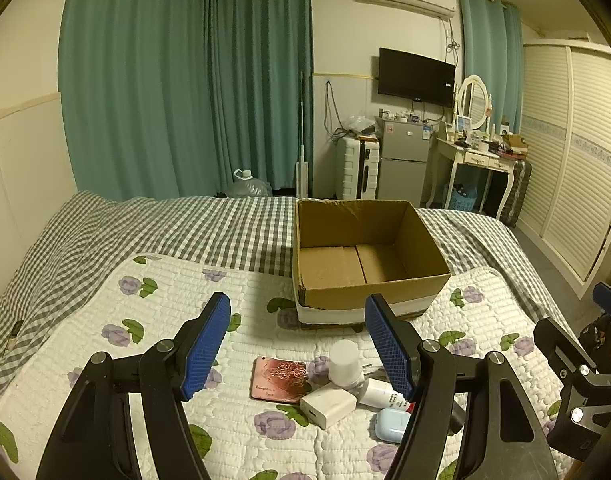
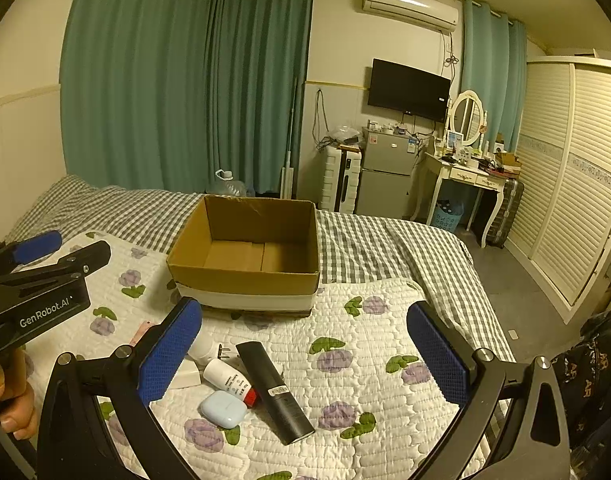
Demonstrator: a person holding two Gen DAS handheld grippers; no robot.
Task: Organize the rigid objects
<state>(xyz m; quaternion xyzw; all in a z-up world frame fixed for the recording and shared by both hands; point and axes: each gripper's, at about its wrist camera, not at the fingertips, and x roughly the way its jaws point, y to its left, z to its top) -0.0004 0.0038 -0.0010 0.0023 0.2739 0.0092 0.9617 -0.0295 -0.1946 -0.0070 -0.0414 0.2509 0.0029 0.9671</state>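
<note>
- The cardboard box (image 2: 245, 256) sits open on the floral quilt (image 2: 377, 360), nothing visible inside it; every loose item lies in one cluster on the quilt, on the near side of the box and well apart from it.
- Left gripper (image 1: 297, 344) hovers above that cluster with its fingers spread wide, holding nothing. Right gripper (image 2: 305, 354) likewise — fingers wide apart, empty, over the same pile.
- Black remote (image 2: 275, 392): long, stiff, probably light; its smooth casing could slip, so pinch across the narrow width near the middle.
- Pale blue earbud case (image 2: 223, 409), touching the remote's side nearest the left gripper: rounded and glossy — likely to squirt out of a pinch; grip across its flatter faces.
- White tube with red cap (image 2: 230, 382), just boxward of the earbud case: rigid-looking, would roll; take it across the body.
- White charger block (image 1: 328, 405): squared faces, easiest hold of the lot.
- White cylinder (image 1: 344, 362), just boxward of the charger: looks like light plastic, upright, could tip.
- Pink card (image 1: 280, 378), beside the charger on the side away from the remote: flat on soft quilting, hardest to get under — press one edge into the padding.
</note>
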